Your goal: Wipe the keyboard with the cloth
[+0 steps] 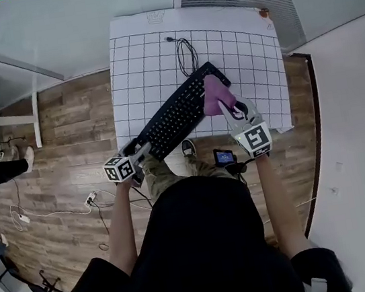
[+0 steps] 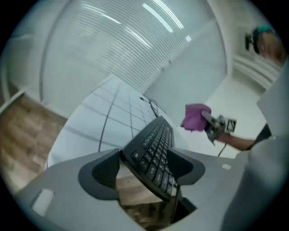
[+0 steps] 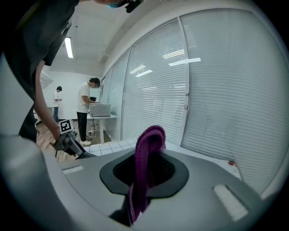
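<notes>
left tool (image 2: 144, 168) opening, keyboard (image 1: 176, 113) end between jaws | right tool (image 3: 147, 170) clamps cloth (image 1: 214, 96) at keyboard's far end | cable (image 1: 187, 54) coiled beyond

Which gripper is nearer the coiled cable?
Right. The right gripper, shut on the cloth, is at the far end of the keyboard near the cable; the left gripper, jaws opening around its near end, is farther.

Keyboard (image 1: 174, 116): black, full-size, lying diagonally. Its near end sits between the fingers of the left gripper (image 2: 144, 168), key face up and tilted across the gap. The jaws are opening. The far end reaches away from the fingertips.

Cloth (image 3: 146, 162): purple, folded into a narrow upright band. It is clamped between the fingers of the right gripper (image 3: 148, 173), rises past the fingertips, and sits over the keyboard's far end.
</notes>
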Motion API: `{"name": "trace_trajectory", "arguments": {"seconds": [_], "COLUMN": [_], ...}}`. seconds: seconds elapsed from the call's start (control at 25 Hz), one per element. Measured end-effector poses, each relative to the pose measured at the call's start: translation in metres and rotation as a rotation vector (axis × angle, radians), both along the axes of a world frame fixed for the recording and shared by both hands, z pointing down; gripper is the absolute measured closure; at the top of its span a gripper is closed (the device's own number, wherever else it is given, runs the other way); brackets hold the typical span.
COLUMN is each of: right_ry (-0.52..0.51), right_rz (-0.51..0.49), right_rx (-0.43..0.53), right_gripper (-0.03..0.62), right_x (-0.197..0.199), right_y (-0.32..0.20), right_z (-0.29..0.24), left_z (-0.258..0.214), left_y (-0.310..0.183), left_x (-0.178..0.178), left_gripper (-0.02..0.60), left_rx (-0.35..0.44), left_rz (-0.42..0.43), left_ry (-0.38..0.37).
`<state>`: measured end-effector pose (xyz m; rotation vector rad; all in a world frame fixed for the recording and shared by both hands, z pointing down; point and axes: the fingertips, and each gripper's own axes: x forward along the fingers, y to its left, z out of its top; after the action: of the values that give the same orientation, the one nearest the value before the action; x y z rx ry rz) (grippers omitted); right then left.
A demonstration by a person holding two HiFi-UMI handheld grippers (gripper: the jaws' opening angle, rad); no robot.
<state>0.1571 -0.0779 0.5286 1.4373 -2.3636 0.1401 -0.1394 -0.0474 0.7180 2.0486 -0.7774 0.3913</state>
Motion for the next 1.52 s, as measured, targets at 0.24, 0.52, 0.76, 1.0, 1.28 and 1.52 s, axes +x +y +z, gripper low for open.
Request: {"name": "trace_trajectory", "arguments": {"seconds": [0.24, 0.52, 0.76, 1.0, 1.28, 1.52], "right_ry": [0.006, -0.03, -0.11, -0.062, 0.068, 0.087], "right_rz": [-0.112, -0.078, -0.005, 0.071, 0.08, -0.016], "right_rx": [0.009, -0.015, -0.039, -0.064, -0.109, -0.28], "right_gripper": [0.533, 0.534, 0.533, 0.533, 0.531, 0.533], "right_x": [-0.013, 0.015, 0.043, 0.075, 0.113, 0.109], "right_y": [0.004, -0.004, -0.011, -0.021, -0.07, -0.112], "right_z": [0.004, 0.012, 0.019, 0.032, 0.055, 0.095], "left_z": [0.028, 0.025, 0.027, -0.016, -0.119, -0.152], "left_y": [0.051, 0.063, 0.058, 0.062, 0.049, 0.045], "left_x": [-0.004, 0.028, 0.039, 0.042, 0.065, 0.083], "left_gripper": [0.273, 0.457, 0.449, 0.477, 0.477, 0.482], "left_rx": [-0.152, -0.254, -0.284, -0.247, -0.125, -0.15], "left_rz": [-0.232, -0.264, -0.426, -0.365, -0.278, -0.306], "left_ry": [0.127, 0.424, 0.485, 0.544, 0.553, 0.445]}}
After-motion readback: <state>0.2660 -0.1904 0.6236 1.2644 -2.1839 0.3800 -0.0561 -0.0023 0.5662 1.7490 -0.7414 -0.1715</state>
